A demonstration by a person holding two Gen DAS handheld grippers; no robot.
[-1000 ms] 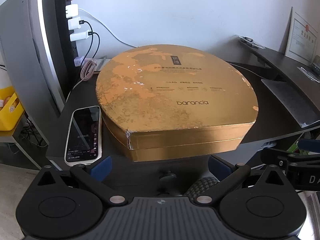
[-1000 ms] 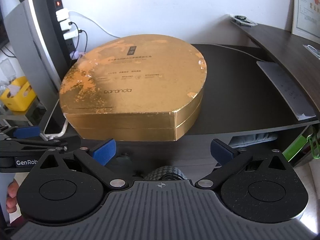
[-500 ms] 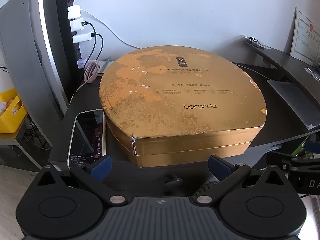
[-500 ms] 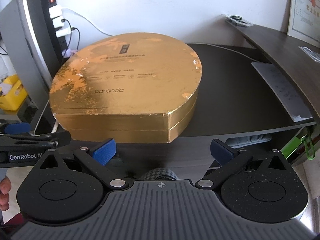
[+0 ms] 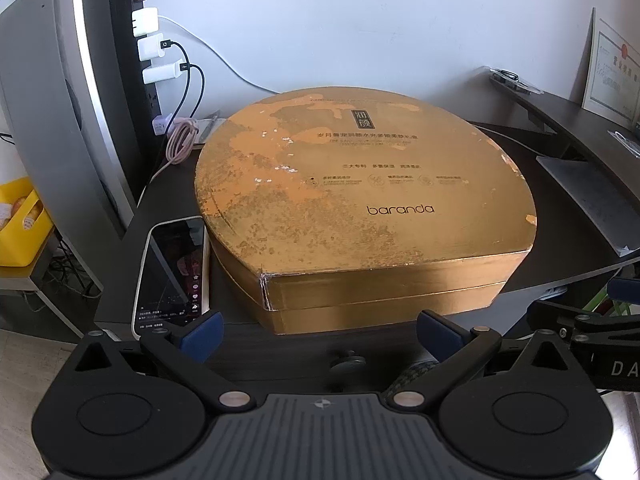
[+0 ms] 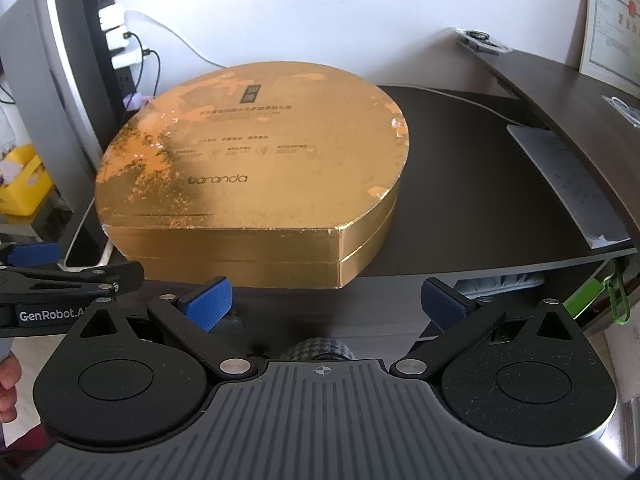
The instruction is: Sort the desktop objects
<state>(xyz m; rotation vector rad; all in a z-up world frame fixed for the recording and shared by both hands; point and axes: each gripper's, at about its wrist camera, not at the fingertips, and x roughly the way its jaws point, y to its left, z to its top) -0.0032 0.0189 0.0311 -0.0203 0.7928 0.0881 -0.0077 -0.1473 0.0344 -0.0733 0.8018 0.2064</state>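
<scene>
A large round gold box [image 5: 360, 200] marked "baranda" lies flat on the dark desk [image 5: 568, 240], its straight side facing me. It fills the middle of the right wrist view too, gold box [image 6: 256, 168]. A smartphone [image 5: 172, 272] with a lit screen lies against the box's left side. My left gripper [image 5: 320, 330] stands open just short of the box's front wall, holding nothing. My right gripper [image 6: 324, 304] is open too, in front of the box's right front corner, empty. Each gripper shows at the edge of the other's view.
A silver monitor back [image 5: 60, 120] and a black power strip [image 5: 140, 60] with white chargers and cables stand at the left. A grey pad [image 6: 568, 176] lies on the desk's right, under a raised dark shelf [image 6: 580, 92]. A yellow bin [image 5: 20, 224] sits low left.
Both grippers have moved closer to the gold box and slightly up, so it looms larger. Their jaws stay equally wide. The box and phone have not moved.
</scene>
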